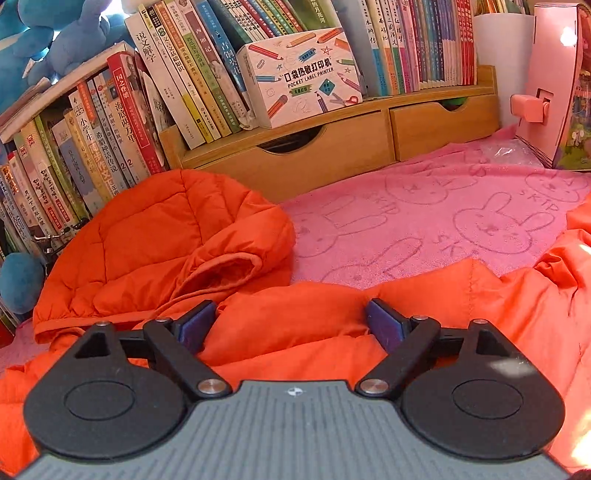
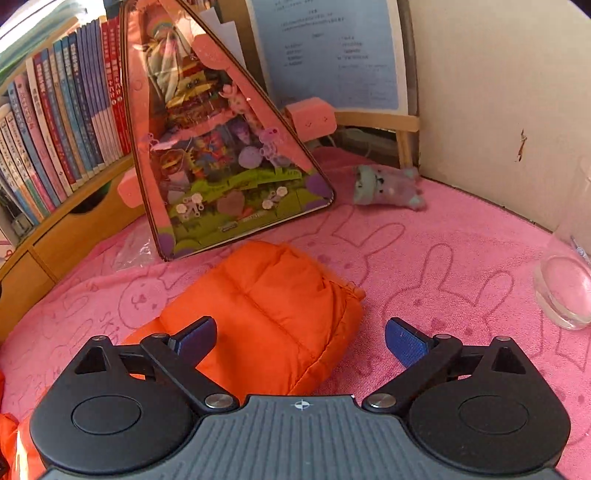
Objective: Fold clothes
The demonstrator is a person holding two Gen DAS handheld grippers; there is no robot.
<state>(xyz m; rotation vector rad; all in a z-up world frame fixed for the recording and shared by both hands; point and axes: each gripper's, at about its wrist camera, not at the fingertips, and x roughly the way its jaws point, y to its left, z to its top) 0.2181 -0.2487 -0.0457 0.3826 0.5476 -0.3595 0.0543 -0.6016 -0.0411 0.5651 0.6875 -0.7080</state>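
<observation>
One orange puffer jacket (image 1: 166,236), one pink bunny towel (image 2: 443,258), two wooden drawers (image 1: 295,155), one label printer box (image 1: 299,77), one glass (image 2: 565,288), one tiny plush (image 2: 384,184).

Rumpled orange puffer jacket (image 1: 177,236) on pink towel (image 1: 424,206)

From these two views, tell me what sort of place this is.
Probably a child's study desk at home: packed books on a wooden shelf, a pink bunny towel as cover, and a plush toy.

We seem to be in a child's room at home: crammed children's books (image 1: 155,96), plush toys (image 1: 55,33), a bunny-print pink blanket (image 2: 424,266).
</observation>
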